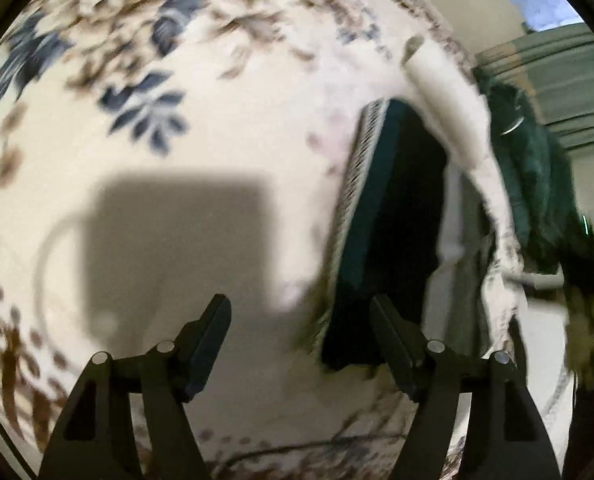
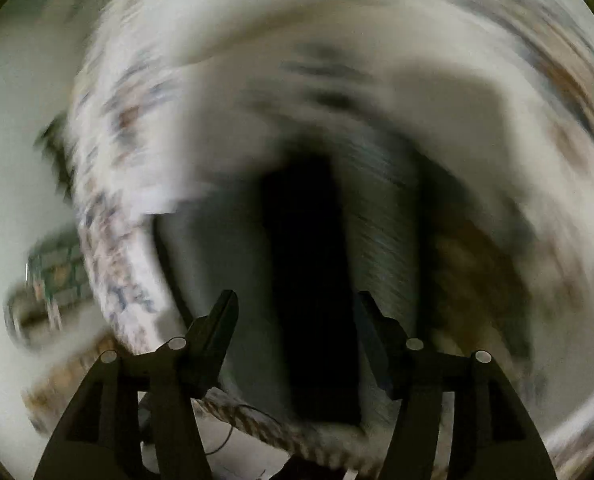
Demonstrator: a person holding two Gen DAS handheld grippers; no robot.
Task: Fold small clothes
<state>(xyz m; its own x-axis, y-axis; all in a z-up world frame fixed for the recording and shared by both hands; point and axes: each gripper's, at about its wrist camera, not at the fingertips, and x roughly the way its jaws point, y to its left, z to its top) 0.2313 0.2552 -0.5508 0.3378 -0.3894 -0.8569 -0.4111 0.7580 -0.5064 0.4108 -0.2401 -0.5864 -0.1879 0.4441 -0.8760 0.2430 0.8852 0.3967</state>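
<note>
My left tongs (image 1: 300, 344) gape wide and empty; the dark garment (image 1: 393, 216) with its ribbed striped hem lies at one o'clock, just past my right finger. My right tongs (image 2: 295, 338) gape too, the blurred garment (image 2: 309, 272) at twelve. Beneath spreads a soft floral blanket (image 1: 145, 92).

A garment (image 1: 377, 216) lies on the bedspread (image 1: 217, 120), right of the left gripper's shadow (image 1: 177, 240). More clothing (image 1: 537, 184) sits beyond the bedspread's right edge. In the right wrist view, blur hides the layout
</note>
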